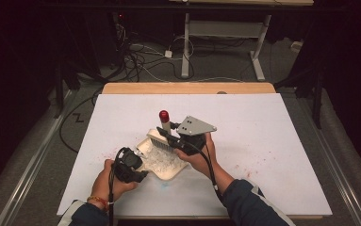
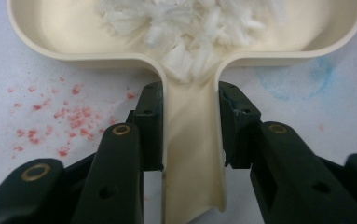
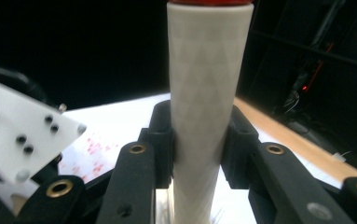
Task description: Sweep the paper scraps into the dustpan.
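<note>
Dustpan [image 2: 192,154] handle clamped level; brush [image 3: 209,107] gripped upright.

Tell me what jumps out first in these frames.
A cream dustpan near the table's front edge, heaped with white shreds, its handle clamped by the left gripper. Just behind it, the right gripper grips a brush handle with a red cap. Red specks dot the white table.

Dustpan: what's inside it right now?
The cream dustpan holds a pile of white shreds, some spilling toward the handle, which the left gripper clamps. In the high view, the brush covers part of the pan's far side.
</note>
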Tool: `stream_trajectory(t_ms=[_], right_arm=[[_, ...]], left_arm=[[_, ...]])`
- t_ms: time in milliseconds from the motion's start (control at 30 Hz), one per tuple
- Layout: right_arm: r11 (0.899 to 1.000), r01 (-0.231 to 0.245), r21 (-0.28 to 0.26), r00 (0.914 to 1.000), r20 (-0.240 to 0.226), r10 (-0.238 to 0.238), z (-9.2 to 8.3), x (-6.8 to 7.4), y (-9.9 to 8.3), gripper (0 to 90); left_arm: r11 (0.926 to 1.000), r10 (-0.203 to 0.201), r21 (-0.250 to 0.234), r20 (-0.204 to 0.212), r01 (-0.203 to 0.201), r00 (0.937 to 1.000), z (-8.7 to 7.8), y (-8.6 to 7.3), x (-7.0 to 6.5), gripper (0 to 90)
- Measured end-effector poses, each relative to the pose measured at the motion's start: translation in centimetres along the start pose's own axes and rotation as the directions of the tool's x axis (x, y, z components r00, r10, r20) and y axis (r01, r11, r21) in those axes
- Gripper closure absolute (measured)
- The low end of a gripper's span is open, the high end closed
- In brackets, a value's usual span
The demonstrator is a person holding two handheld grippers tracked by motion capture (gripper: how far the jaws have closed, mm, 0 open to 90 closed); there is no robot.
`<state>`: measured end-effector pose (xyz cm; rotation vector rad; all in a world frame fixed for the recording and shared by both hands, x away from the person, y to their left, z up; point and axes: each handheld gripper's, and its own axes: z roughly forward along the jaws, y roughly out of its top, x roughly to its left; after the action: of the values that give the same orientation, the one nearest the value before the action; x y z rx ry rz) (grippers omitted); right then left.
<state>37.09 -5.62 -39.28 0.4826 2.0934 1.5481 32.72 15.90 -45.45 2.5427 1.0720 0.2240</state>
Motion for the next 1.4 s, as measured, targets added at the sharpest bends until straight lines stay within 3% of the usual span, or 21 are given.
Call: stream_trajectory(t_ms=[67, 167, 333, 467, 733, 867, 967, 1033, 1100, 1267, 1400], right_arm=[[1.000, 0.012, -0.019, 0.9991, 0.041, -0.011, -0.7, -0.5, 0.5, 70.0], [1.000, -0.001, -0.029, 0.9988, 0.049, 0.002, -1.5, -0.9, 0.8, 70.0], [0.999, -0.008, -0.048, 0.9966, 0.082, 0.012, -5.1, -1.3, 1.7, 70.0], [1.000, -0.013, -0.004, 0.9946, 0.103, 0.014, -8.9, -1.7, 1.2, 70.0], [0.995, -0.036, 0.090, 0.9864, 0.163, 0.021, -12.0, -2.2, -0.8, 70.0], [0.989, -0.061, 0.135, 0.9844, 0.172, 0.037, -12.0, -1.9, -2.2, 70.0], [0.988, -0.077, 0.134, 0.9886, 0.139, 0.058, -11.3, -1.1, -2.6, 70.0], [0.989, -0.059, 0.135, 0.9912, 0.125, 0.042, -10.6, -0.4, -2.5, 69.9], [0.991, -0.049, 0.128, 0.9926, 0.117, 0.034, -9.7, 0.1, -2.2, 69.9], [0.994, -0.070, 0.079, 0.9962, 0.058, 0.065, -7.6, 0.8, -1.4, 70.0], [0.996, -0.079, 0.052, 0.9965, 0.031, 0.078, -7.0, 1.0, -0.5, 70.0]], left_arm=[[1.0000, 0.004, 0.002, 0.001, -0.004, 1.0000, 0.0, -0.1, -0.1, 63.2], [0.9999, 0.011, 0.006, 0.004, -0.011, 0.9999, 0.0, -0.2, -0.2, 63.2], [0.9998, 0.018, 0.006, -0.002, -0.018, 0.9998, 0.0, -0.4, -0.5, 63.2], [0.9998, 0.018, 0.011, -0.001, -0.018, 0.9998, 0.0, -0.5, -0.6, 63.2], [0.9997, 0.022, 0.012, -0.003, -0.022, 0.9997, 0.1, -0.7, -1.0, 63.2], [0.9996, 0.021, 0.016, -0.005, -0.021, 0.9998, 0.2, -0.8, -1.1, 63.2], [0.9990, 0.036, 0.025, -0.005, -0.036, 0.9993, 0.3, -0.6, -1.4, 63.1], [0.9989, 0.041, 0.022, 0.001, -0.041, 0.9991, 0.3, -0.5, -1.6, 63.2], [0.9987, 0.047, 0.020, 0.005, -0.047, 0.9989, 0.4, -0.4, -1.8, 63.2], [0.9978, 0.063, 0.020, 0.012, -0.063, 0.9980, 0.4, -0.2, -1.9, 63.2], [0.9977, 0.065, 0.017, 0.015, -0.065, 0.9978, 0.5, -0.2, -1.9, 63.1]])
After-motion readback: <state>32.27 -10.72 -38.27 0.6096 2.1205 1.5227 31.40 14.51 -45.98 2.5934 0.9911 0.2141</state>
